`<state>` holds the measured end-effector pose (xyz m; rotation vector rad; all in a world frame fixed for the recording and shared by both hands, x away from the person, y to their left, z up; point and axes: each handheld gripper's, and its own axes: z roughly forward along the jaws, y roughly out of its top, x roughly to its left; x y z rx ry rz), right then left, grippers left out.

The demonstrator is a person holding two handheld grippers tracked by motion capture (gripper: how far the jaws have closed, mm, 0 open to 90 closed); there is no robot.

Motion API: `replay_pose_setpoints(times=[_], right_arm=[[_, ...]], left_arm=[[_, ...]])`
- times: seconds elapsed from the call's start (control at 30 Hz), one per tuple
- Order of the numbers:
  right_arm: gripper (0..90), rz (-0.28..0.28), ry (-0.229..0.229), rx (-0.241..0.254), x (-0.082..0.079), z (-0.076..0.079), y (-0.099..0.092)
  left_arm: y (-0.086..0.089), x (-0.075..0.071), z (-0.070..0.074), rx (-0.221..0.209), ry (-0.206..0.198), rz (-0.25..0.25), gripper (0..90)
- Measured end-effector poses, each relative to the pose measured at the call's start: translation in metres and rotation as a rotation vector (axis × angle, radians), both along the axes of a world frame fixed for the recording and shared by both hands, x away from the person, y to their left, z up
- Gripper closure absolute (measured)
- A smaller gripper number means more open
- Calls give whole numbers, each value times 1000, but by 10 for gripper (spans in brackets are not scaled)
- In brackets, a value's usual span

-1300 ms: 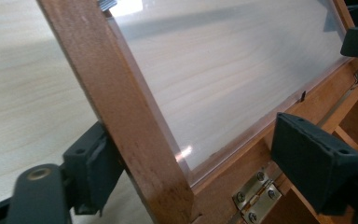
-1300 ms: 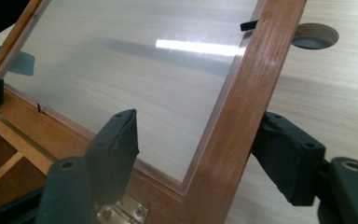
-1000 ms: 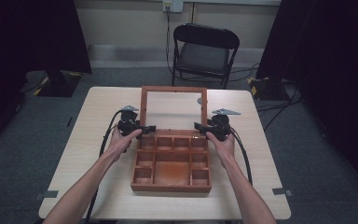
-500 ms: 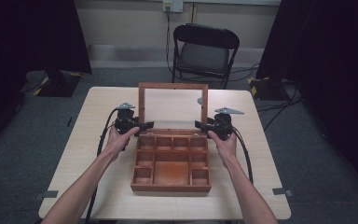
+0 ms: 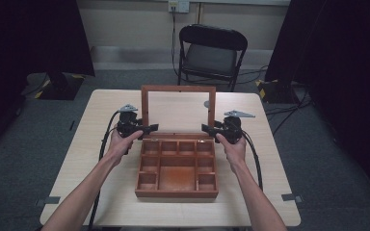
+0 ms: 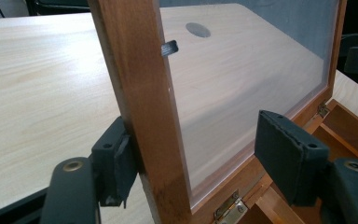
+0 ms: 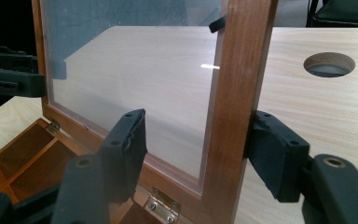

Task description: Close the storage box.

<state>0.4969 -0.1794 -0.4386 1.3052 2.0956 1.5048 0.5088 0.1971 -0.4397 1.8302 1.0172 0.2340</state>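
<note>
Straddling the upright lid [image 5: 178, 89] side rails, both tongs spread, pad contact unclear.

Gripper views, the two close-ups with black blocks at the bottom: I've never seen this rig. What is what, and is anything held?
There is no robot. A person holds a black two-jaw gripper in each hand. The high view looks down from above, with the left gripper at its left and the right gripper at its right. Each close-up comes from a camera riding on one gripper, and the black blocks are its own jaws. On the pale wooden table lies a reddish-brown wooden compartment box, its glass-paned wooden lid standing open. Each gripper straddles one side rail of the lid. The left jaws have just been closing, but only the outer pads touch wood, so nothing is clamped yet.
</note>
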Motion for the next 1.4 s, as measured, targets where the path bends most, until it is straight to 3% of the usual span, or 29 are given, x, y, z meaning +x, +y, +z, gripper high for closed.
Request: replay_pose_setpoints(times=[0.3, 0.5, 0.9, 1.07, 1.27, 1.33, 1.4], right_arm=[[429, -5, -12, -4, -2, 0, -1], [441, 1, -18, -5, -3, 1, -2], [416, 5, -34, 16, -2, 7, 1], [435, 14, -26, -2, -3, 10, 3], [453, 10, -29, -30, -7, 17, 5], [437, 17, -45, -47, -9, 19, 7], [353, 20, -58, -45, -12, 23, 9]], left_arm=[[-4, 1, 3, 3, -6, 1, 270], [1, -1, 6, -1, -21, -2, 348], [4, -7, 14, 5, -57, -20, 393], [6, -12, 19, -4, -60, -26, 388], [6, -20, 28, 15, -80, -29, 389], [6, -23, 31, 1, -89, -29, 385], [6, -26, 33, -3, -92, -30, 372]])
